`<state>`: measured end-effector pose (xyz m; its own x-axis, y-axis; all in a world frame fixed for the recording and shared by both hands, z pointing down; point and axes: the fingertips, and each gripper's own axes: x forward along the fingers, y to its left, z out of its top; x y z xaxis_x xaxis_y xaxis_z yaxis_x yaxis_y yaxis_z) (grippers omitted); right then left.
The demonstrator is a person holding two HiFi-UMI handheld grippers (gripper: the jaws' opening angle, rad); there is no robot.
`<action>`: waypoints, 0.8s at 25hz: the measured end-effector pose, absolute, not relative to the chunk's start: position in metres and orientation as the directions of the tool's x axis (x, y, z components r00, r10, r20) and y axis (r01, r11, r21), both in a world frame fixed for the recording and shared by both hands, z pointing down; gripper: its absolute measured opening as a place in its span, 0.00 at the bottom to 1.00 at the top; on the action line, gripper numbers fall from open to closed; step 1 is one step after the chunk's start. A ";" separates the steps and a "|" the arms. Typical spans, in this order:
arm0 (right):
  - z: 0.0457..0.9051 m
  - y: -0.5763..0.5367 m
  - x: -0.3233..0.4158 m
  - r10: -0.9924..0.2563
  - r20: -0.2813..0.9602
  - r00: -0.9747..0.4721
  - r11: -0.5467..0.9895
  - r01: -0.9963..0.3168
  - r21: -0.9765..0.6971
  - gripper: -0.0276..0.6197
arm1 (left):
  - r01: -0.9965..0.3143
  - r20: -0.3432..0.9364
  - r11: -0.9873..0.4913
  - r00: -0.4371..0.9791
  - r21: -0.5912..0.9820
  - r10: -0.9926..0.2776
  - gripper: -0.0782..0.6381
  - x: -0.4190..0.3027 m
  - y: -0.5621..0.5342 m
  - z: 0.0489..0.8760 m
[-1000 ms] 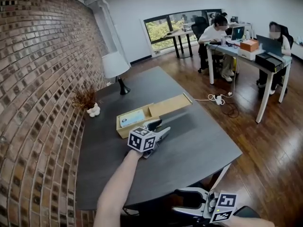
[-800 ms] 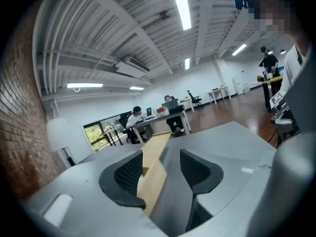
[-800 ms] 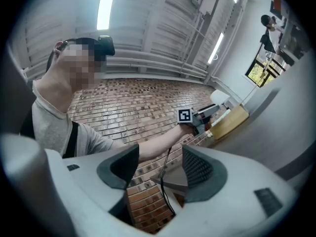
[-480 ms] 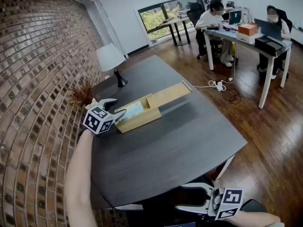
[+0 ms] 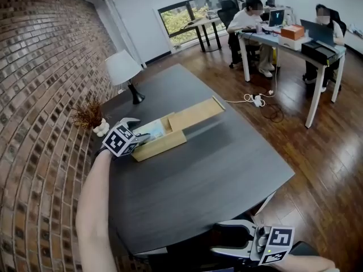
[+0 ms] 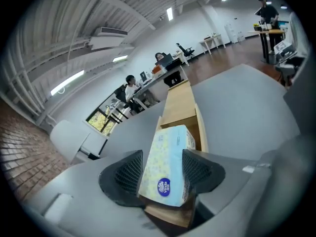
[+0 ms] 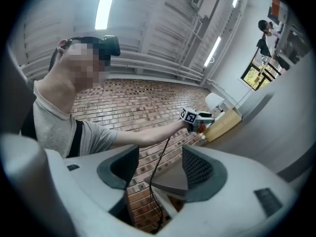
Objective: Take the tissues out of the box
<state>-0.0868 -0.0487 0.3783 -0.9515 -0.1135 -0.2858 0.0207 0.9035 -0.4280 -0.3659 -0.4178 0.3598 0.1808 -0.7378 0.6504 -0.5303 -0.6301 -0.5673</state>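
Head view: high over the dark worktop [image 5: 215, 169], tilted steeply down. Left gripper view: low, close, sighting along the wooden box [image 6: 180, 100] toward the far desks [image 6: 159, 71]. Right gripper view: below the worktop's near edge, facing the brick wall [image 7: 138, 100]. All three catch the box.

Bright; window [image 5: 184, 16] daylight, ceiling strips [image 7: 106, 4]; fisheye edges dark; box [image 6: 170, 215] near-end blurred.

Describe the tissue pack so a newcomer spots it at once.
On the dark table beside the brick wall lies a wooden box with its lid slid open. In its open end, between the opening jaws of the left gripper, sits the tissue pack: pale blue-and-yellow wrapper, round blue logo.
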 end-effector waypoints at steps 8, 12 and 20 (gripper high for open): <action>0.380 -0.055 -0.085 -0.135 -0.280 -0.951 0.901 0.000 -0.434 0.46 | -0.529 0.838 -0.789 0.237 -0.312 -0.491 0.69 -0.369 -0.417 0.375; 0.381 -0.060 -0.084 -0.151 -0.280 -0.948 0.897 -0.012 -0.442 0.46 | -0.502 0.861 -0.795 0.173 -0.340 -0.478 0.69 -0.382 -0.430 0.375; 0.384 -0.068 -0.080 -0.170 -0.284 -0.944 0.890 -0.023 -0.456 0.46 | -0.434 0.941 -0.866 0.104 -0.248 -0.321 0.63 -0.377 -0.428 0.412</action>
